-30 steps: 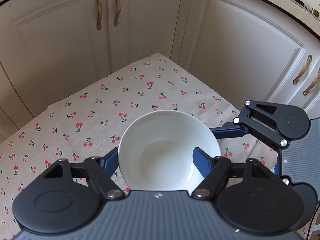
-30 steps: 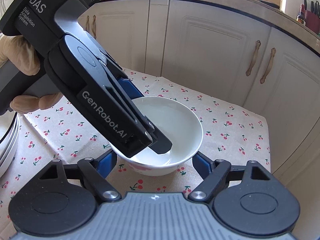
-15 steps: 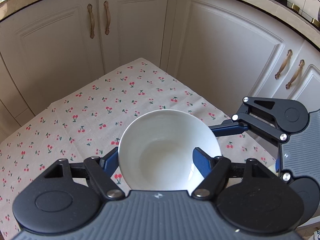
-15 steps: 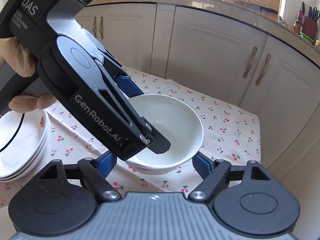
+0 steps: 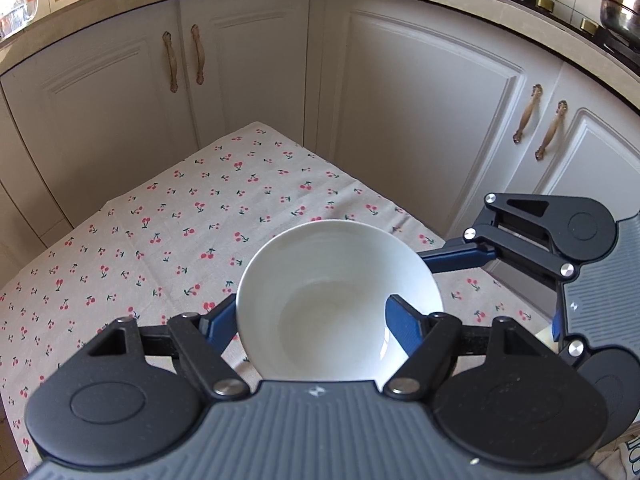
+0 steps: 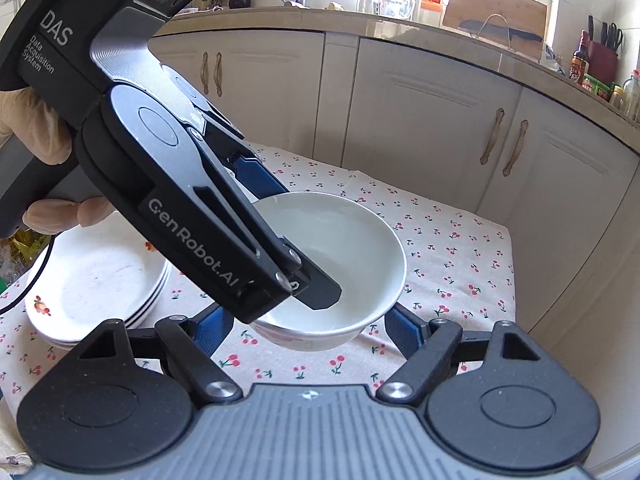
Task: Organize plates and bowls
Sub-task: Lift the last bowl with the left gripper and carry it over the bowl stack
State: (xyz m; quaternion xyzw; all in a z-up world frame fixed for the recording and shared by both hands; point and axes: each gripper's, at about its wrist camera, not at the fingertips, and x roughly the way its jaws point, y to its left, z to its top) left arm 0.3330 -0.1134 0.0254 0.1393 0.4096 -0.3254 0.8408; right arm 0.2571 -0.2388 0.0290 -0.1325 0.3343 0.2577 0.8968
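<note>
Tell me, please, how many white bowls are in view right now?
1. The white bowl is lifted above the cherry-print tablecloth, its rim gripped by the left gripper, right of the stack of plates. Others may lie outside the views.

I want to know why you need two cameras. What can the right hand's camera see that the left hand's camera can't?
Only the right wrist view shows the stack of plates on the cloth, the hand holding the left gripper, and the knife block on the counter. Only the left wrist view shows the metal pot on the stove and the right gripper reaching in beside the bowl. Both show the white bowl pinched by its rim in the left gripper, the cherry tablecloth and the cream cabinets.
</note>
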